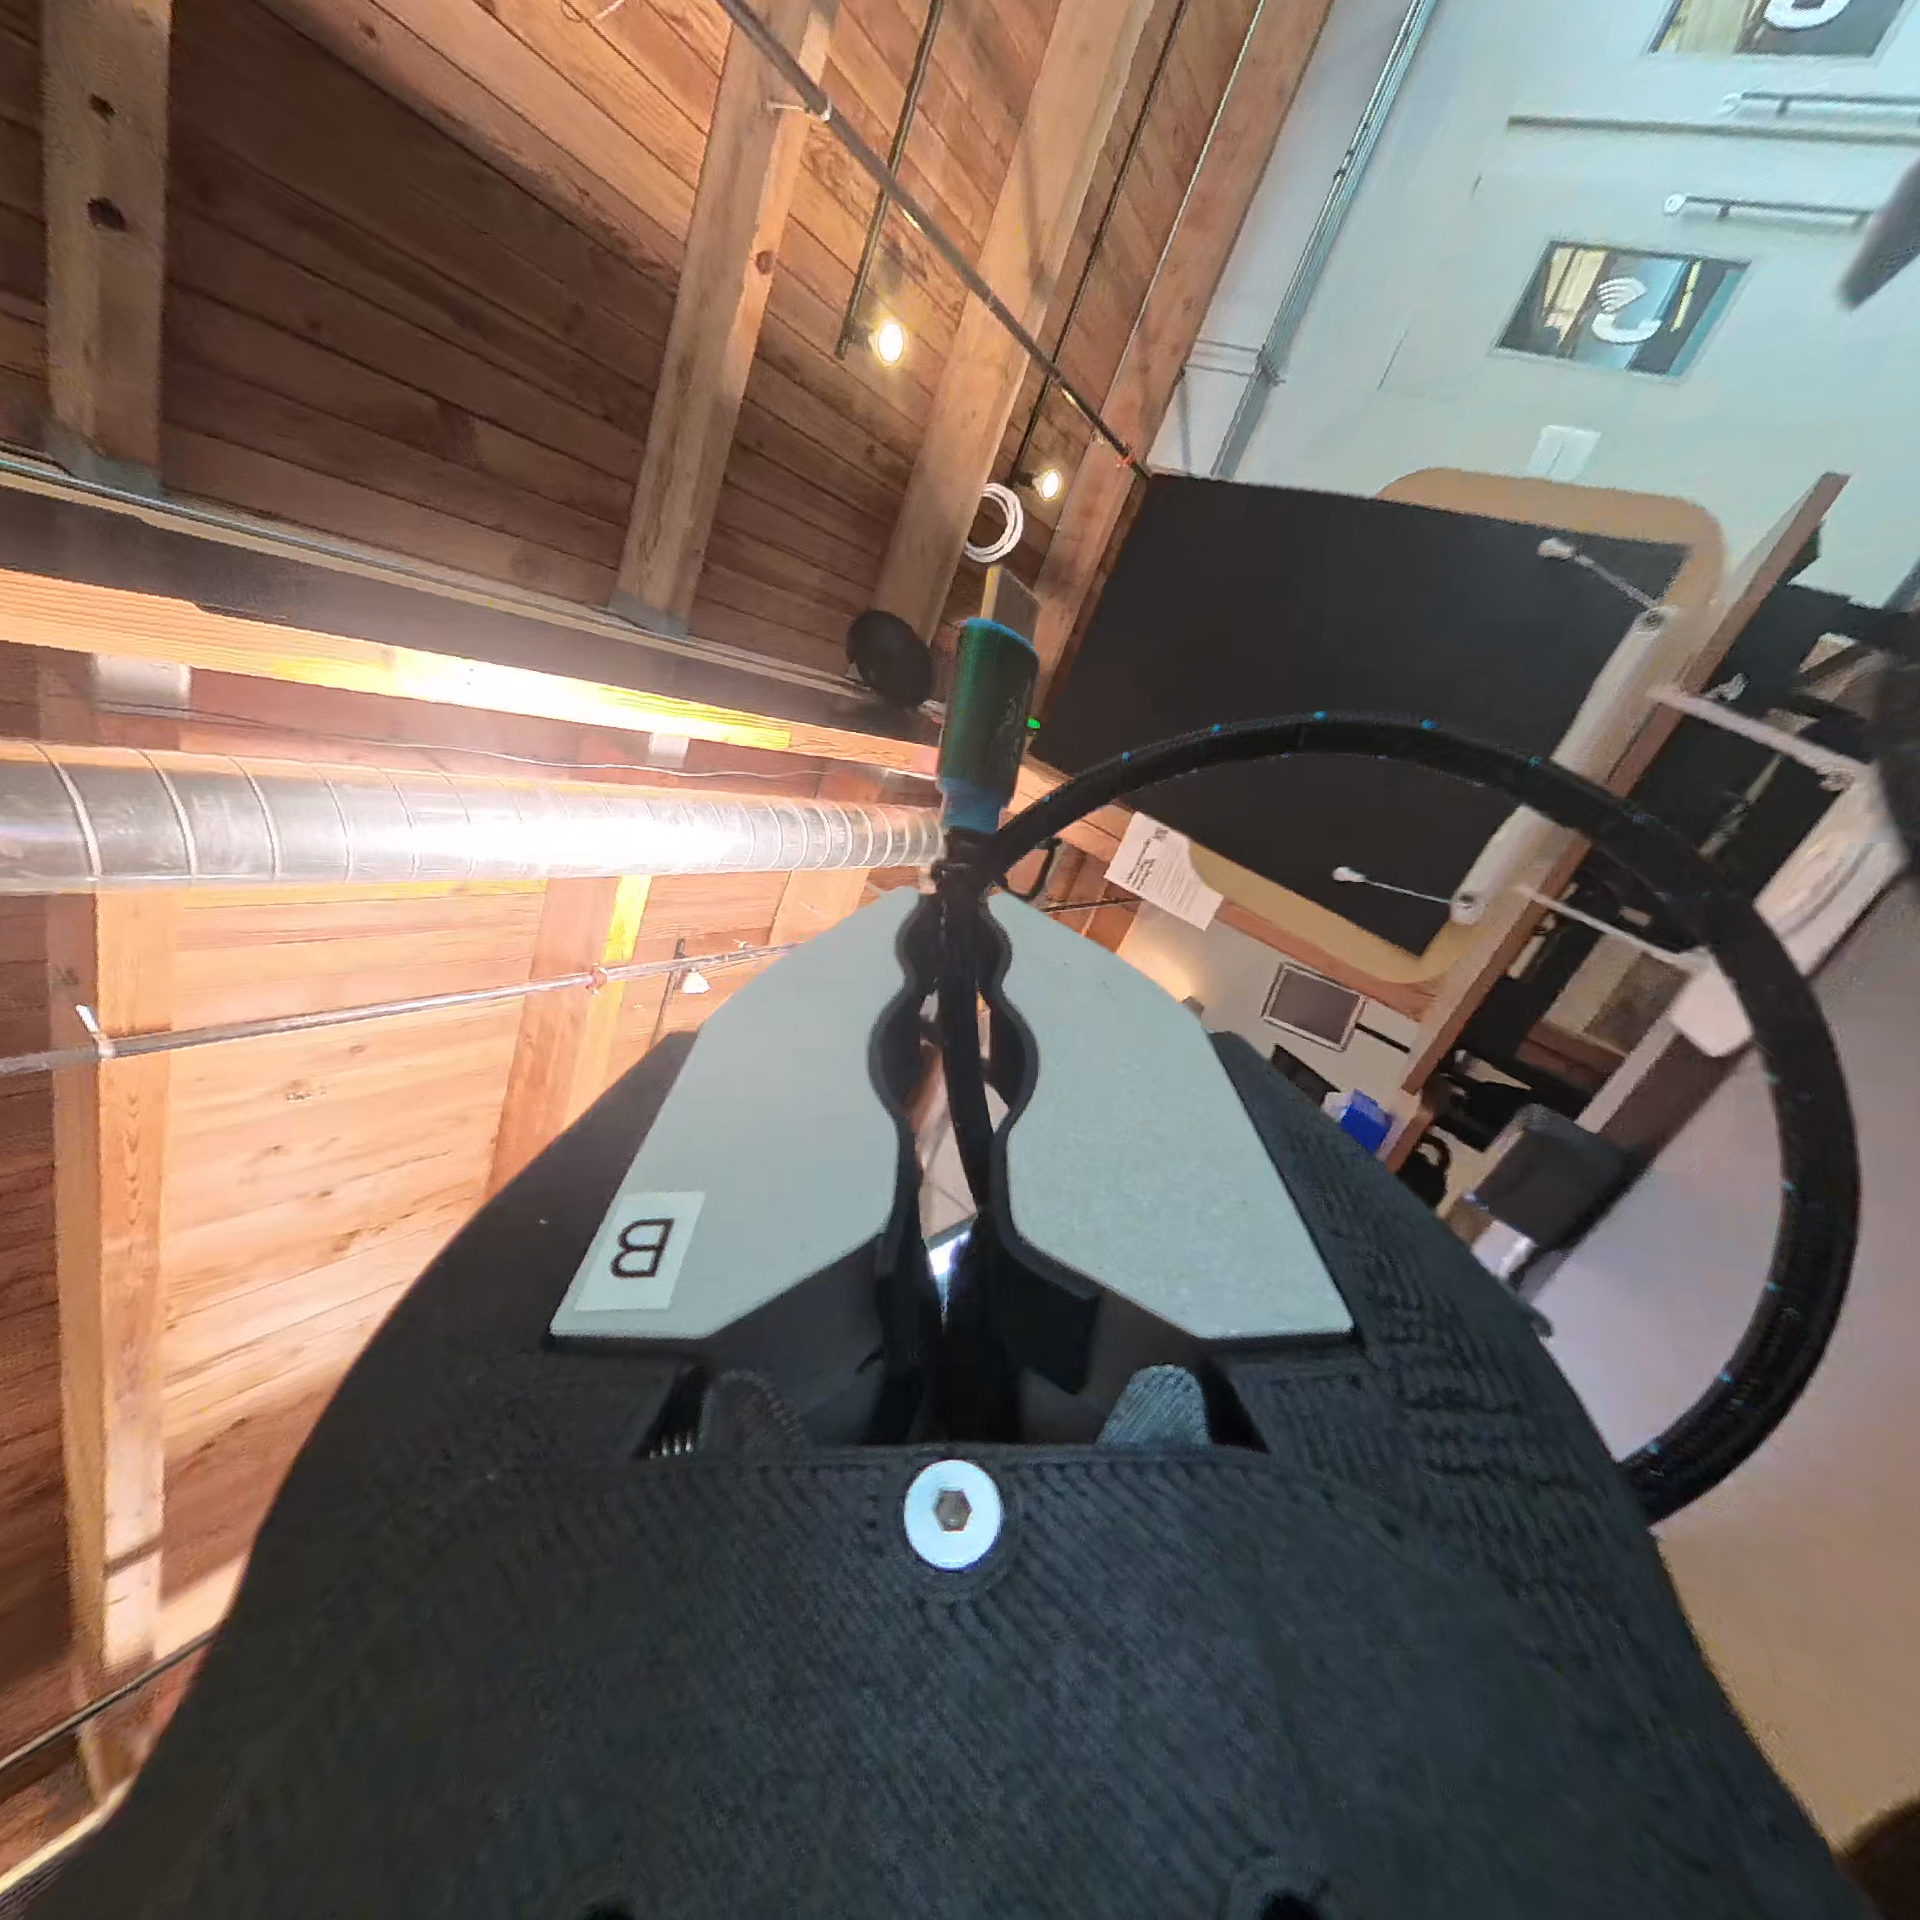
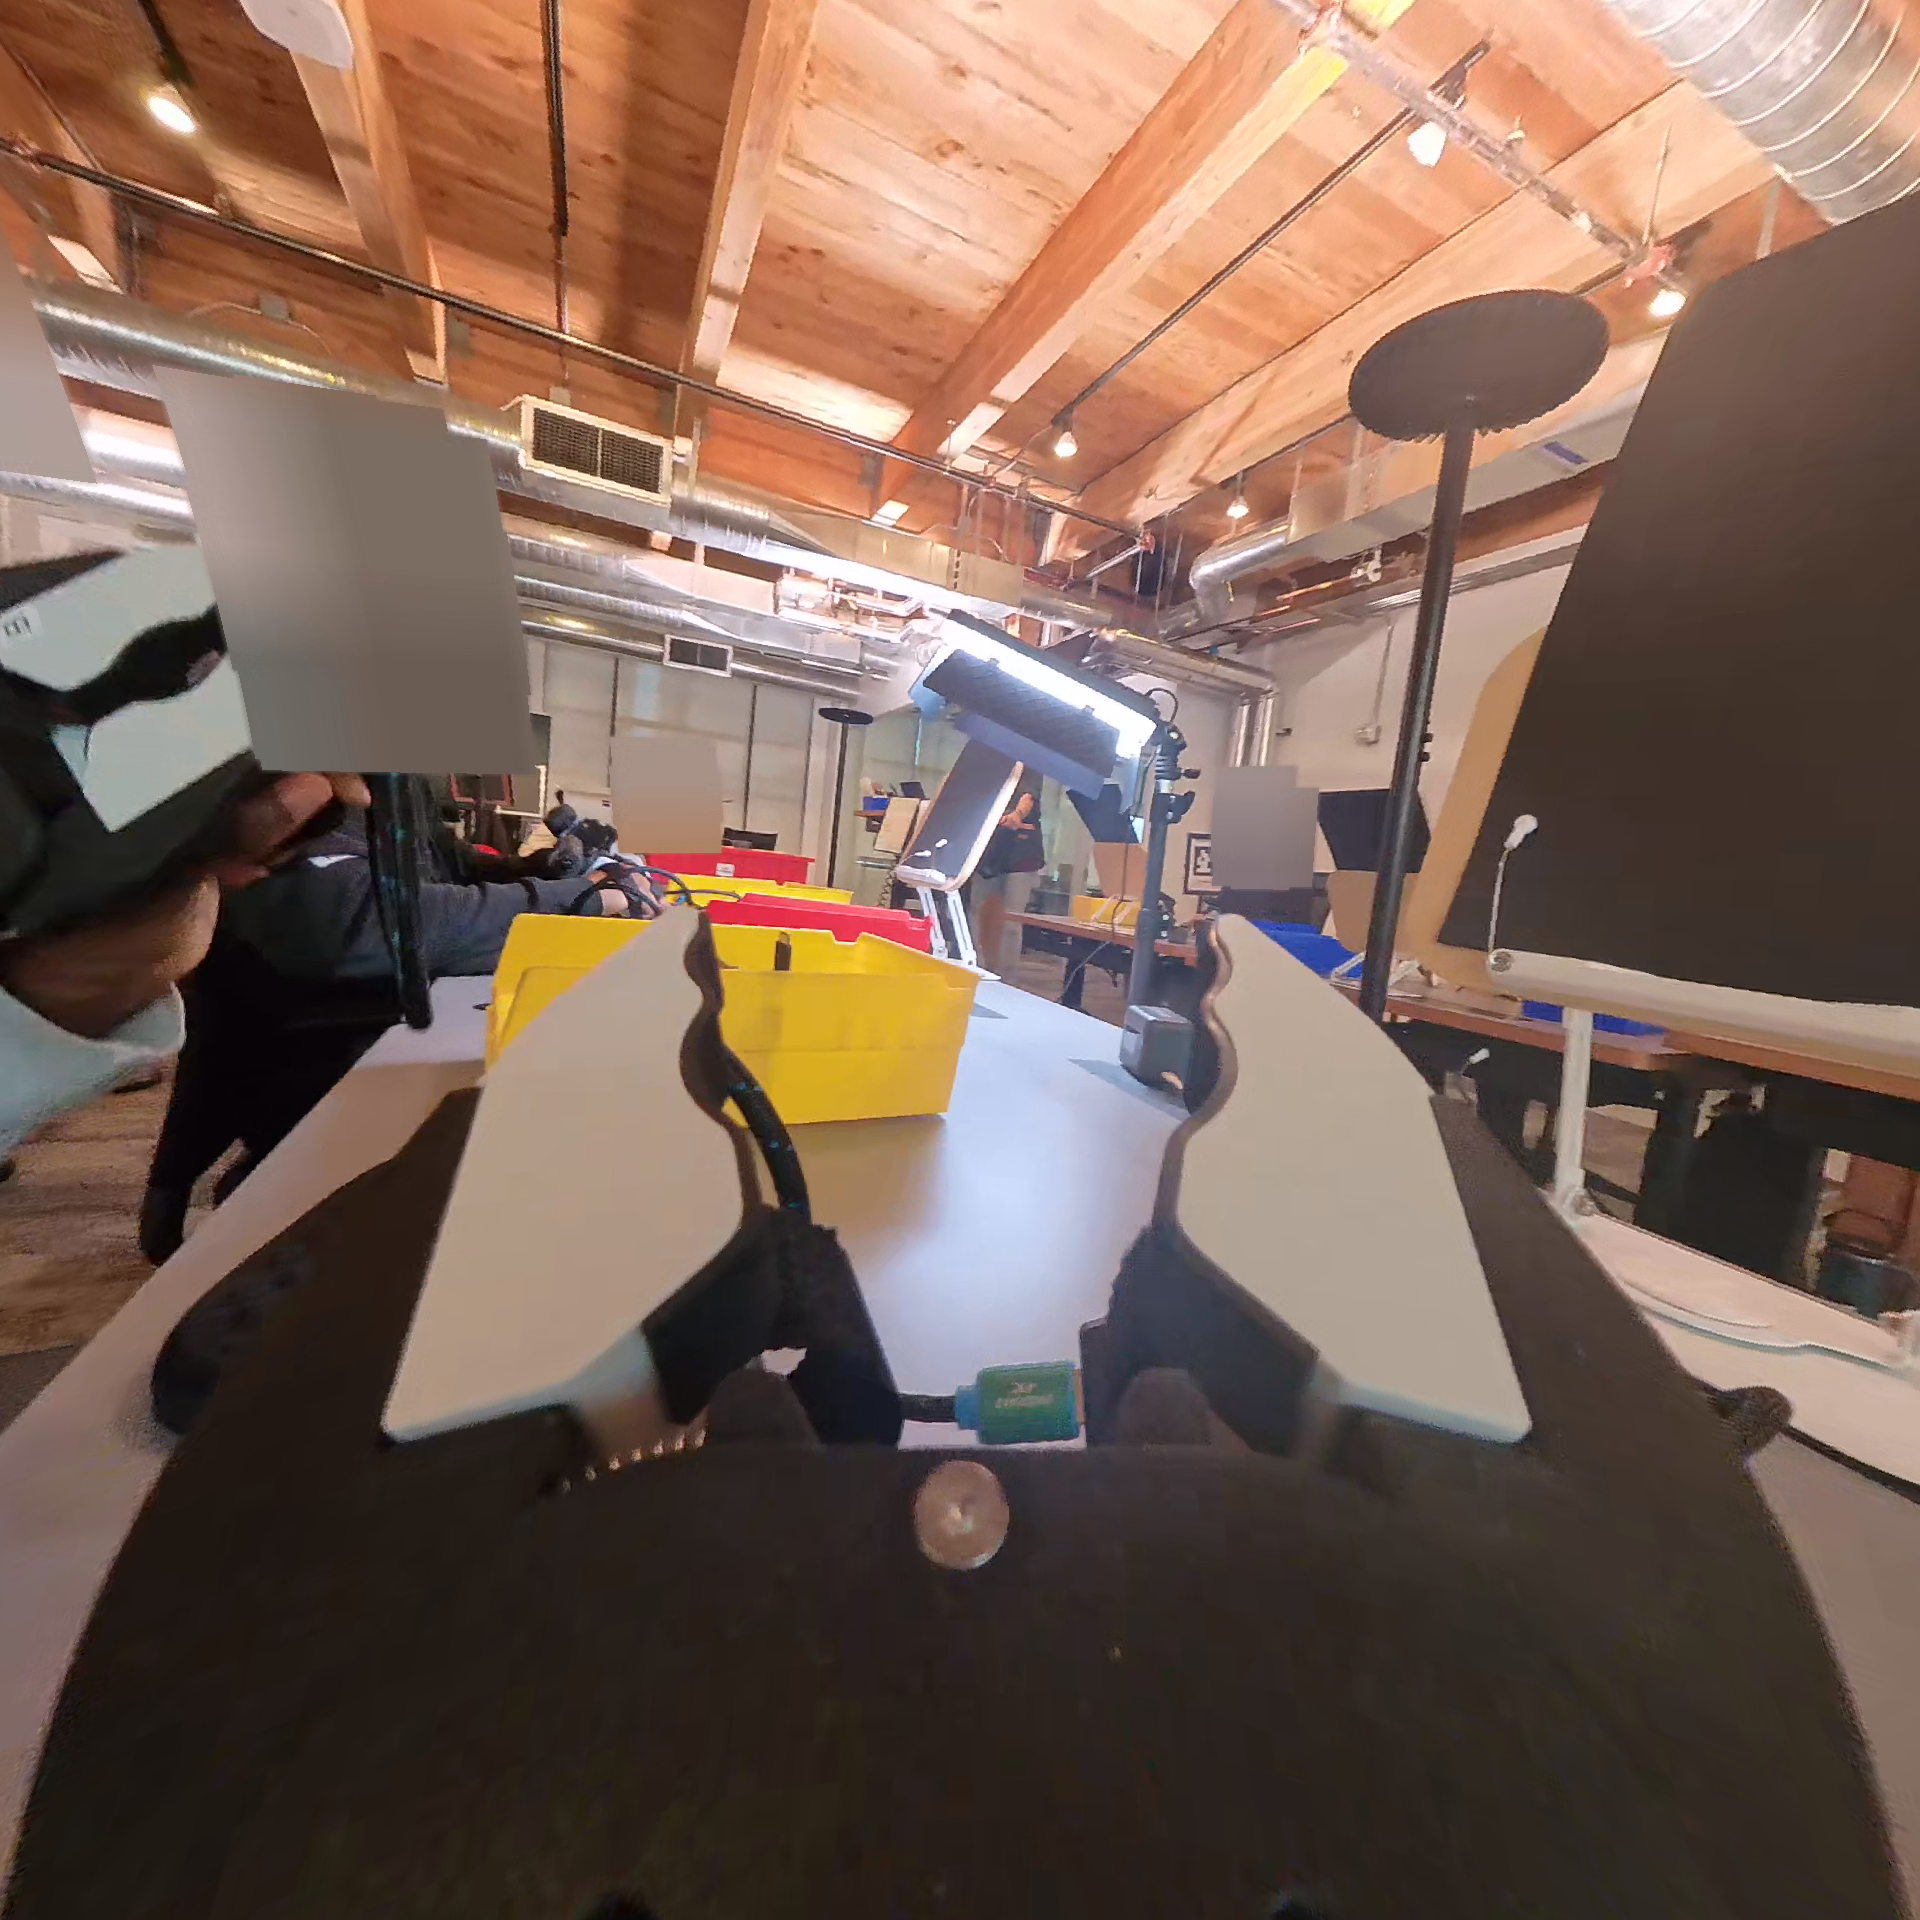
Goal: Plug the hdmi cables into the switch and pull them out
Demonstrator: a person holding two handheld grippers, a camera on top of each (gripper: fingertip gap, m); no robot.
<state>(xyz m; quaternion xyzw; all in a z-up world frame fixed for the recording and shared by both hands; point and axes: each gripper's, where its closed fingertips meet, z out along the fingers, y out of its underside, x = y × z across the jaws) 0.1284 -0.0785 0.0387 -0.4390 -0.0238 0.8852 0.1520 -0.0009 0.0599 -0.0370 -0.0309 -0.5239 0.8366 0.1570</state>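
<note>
In the left wrist view my left gripper [image 1: 956,914] is raised toward the ceiling and shut on a black braided HDMI cable [image 1: 1558,790]. Its green plug [image 1: 987,727] sticks out past the fingertips, and the cable loops off to the right and down. In the right wrist view my right gripper [image 2: 956,935] is open, low over the grey table [image 2: 1018,1174]. A second green HDMI plug [image 2: 1023,1403] lies on the table between the finger bases; its black cable [image 2: 774,1132] runs up behind the left finger. The left gripper [image 2: 104,707] shows at the far left. No switch is in view.
A yellow bin [image 2: 831,1029] stands on the table ahead of my right gripper, with red bins [image 2: 821,909] behind it. A black lamp pole [image 2: 1413,727] and a small grey box [image 2: 1153,1039] stand at the right. A black panel [image 2: 1745,644] leans at the far right. A person sits at the left.
</note>
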